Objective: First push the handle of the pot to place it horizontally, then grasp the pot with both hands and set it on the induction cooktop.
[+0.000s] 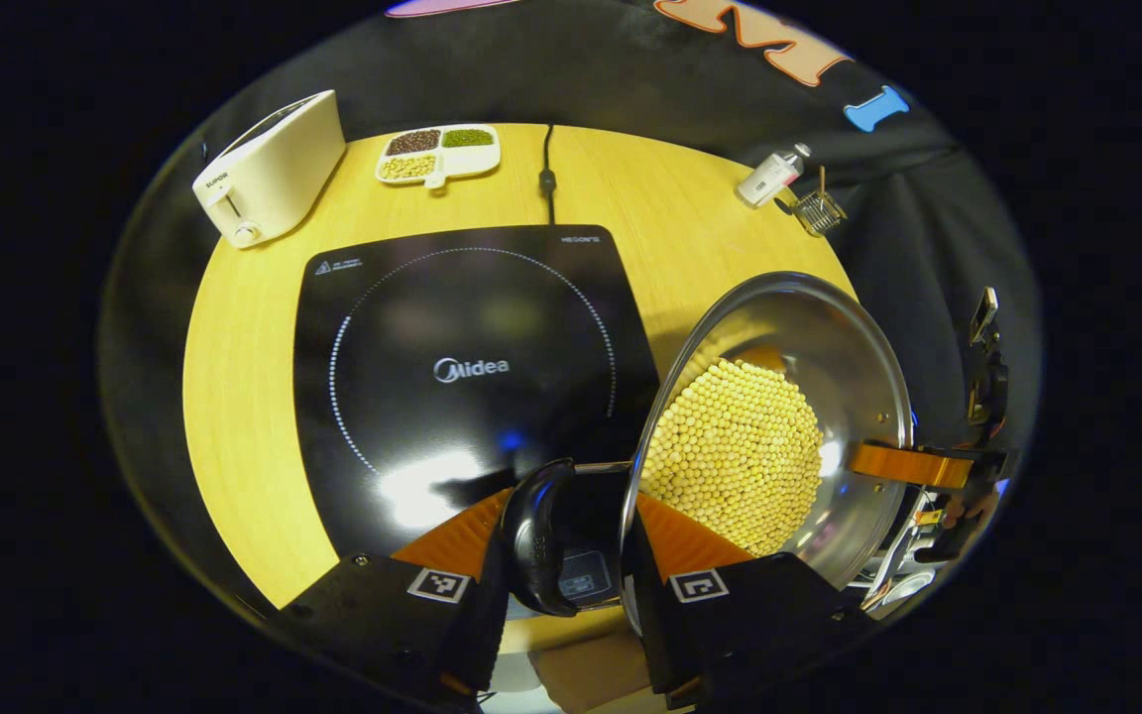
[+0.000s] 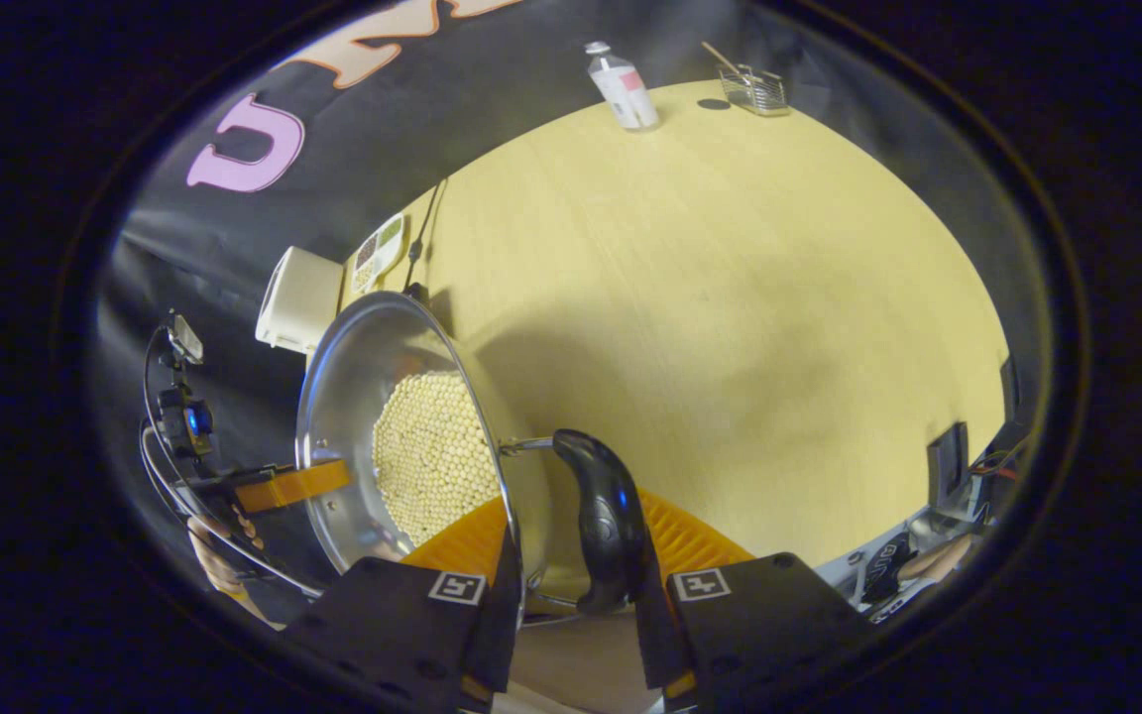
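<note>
Steel pot (image 1: pixel 779 416) of yellow beans hangs at the black induction cooktop's (image 1: pixel 462 377) three o'clock; my left tongs (image 1: pixel 571 540) and right tongs (image 2: pixel 576 550) each clamp a black side handle (image 1: pixel 536 535).

Midea on induction cooktop (image 1: pixel 472 369), SUPOR on toaster (image 1: pixel 269 169)

Mock kitchen in recording booth: wooden bench (image 1: pixel 234 397) against black cloth wall, induction cooktop (image 1: pixel 472 377) ahead of fingers, toaster (image 1: pixel 269 169), divided bean dish (image 1: pixel 437 154) beyond.
</note>
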